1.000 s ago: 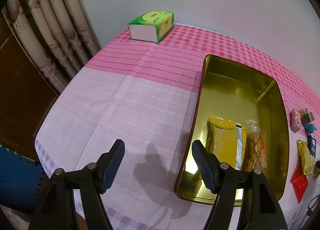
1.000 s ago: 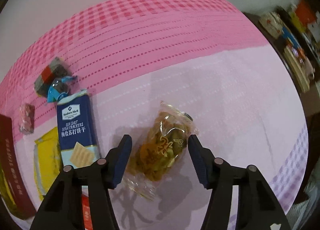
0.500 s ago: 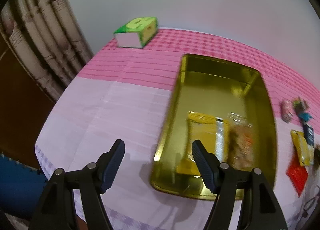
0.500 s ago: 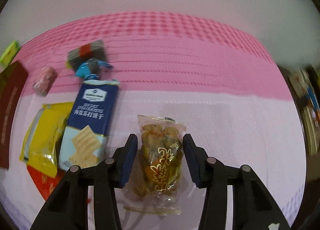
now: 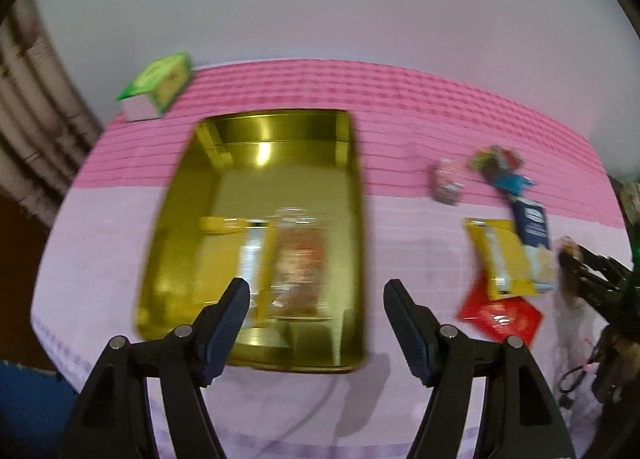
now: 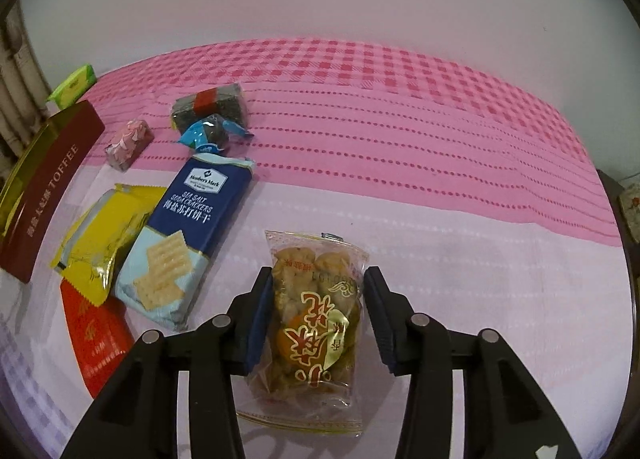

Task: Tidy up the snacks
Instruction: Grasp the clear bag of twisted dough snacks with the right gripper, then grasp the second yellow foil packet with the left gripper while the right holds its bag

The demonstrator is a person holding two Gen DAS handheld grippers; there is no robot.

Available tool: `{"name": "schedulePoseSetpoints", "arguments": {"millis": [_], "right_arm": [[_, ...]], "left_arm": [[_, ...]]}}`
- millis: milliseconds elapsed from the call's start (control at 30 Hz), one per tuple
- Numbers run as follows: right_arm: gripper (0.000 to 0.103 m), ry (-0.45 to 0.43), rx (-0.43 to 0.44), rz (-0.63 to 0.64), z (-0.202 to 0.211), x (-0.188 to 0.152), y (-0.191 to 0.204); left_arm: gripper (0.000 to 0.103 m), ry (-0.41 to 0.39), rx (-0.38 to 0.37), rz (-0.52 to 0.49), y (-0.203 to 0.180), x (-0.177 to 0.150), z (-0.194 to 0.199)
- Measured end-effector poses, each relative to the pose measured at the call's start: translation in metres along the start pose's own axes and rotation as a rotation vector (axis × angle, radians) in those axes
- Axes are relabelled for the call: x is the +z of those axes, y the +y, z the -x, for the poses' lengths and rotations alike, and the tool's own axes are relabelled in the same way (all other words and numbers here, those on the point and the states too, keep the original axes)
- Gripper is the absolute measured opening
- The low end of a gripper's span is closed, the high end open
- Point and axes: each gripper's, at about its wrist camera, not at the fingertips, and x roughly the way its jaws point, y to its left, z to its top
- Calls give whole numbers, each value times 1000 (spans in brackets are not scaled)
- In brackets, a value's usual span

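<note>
Home (curtain (image 5: pixel 28 107), tablecloth (image 6: pixel 400 107)).

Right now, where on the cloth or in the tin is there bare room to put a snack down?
The tin's far half is bare; two packets fill its near half. Cloth is bare between the tin and the yellow bag, and right of the clear packet. It is crowded from the cracker pack towards the tin.

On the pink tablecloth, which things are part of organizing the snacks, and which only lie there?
Part of the job:
- gold tin
- clear snack pack between the right gripper pads
- blue cracker pack
- yellow packet
- red packet
- small wrapped sweets

Just lying about:
- green tissue box
- curtain
</note>
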Motion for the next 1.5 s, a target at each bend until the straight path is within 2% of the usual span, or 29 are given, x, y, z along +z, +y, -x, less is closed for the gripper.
{"name": "schedulePoseSetpoints", "arguments": {"millis": [133,233,300,367,467,567,733,967,1300,1500], "right_arm": [[44,2,14,3,1,-3,-2],[49,7,32,-10,3,-6,-7],[58,10,50,-13,5,-8,-9],[59,10,44,-13,6,-12,-12],[55,-2,51,0,9,-16,-13],[39,-10,22,17,10,-19,-12],[38,-22,28,-9,11,-20,-17],[39,-33,40,-20,11,-21,-19],[39,-41,53,-39,13,-22,-21],[39,-42,52,-42,13,-23,-21]], "left_arm": [[71,32,-57,-44,-39,4,-9],[71,43,-89,-71,-63,9,-14],[71,57,-111,-89,-78,13,-19],[71,70,-119,-97,-88,15,-23],[71,92,-154,-111,-107,19,-30],[71,119,-181,-113,-121,22,-37],[71,179,-211,-105,-138,26,-50],[73,270,-247,-46,-151,36,-71],[73,328,-208,-33,-165,40,-96],[73,310,-180,-30,-168,42,-107]]}}
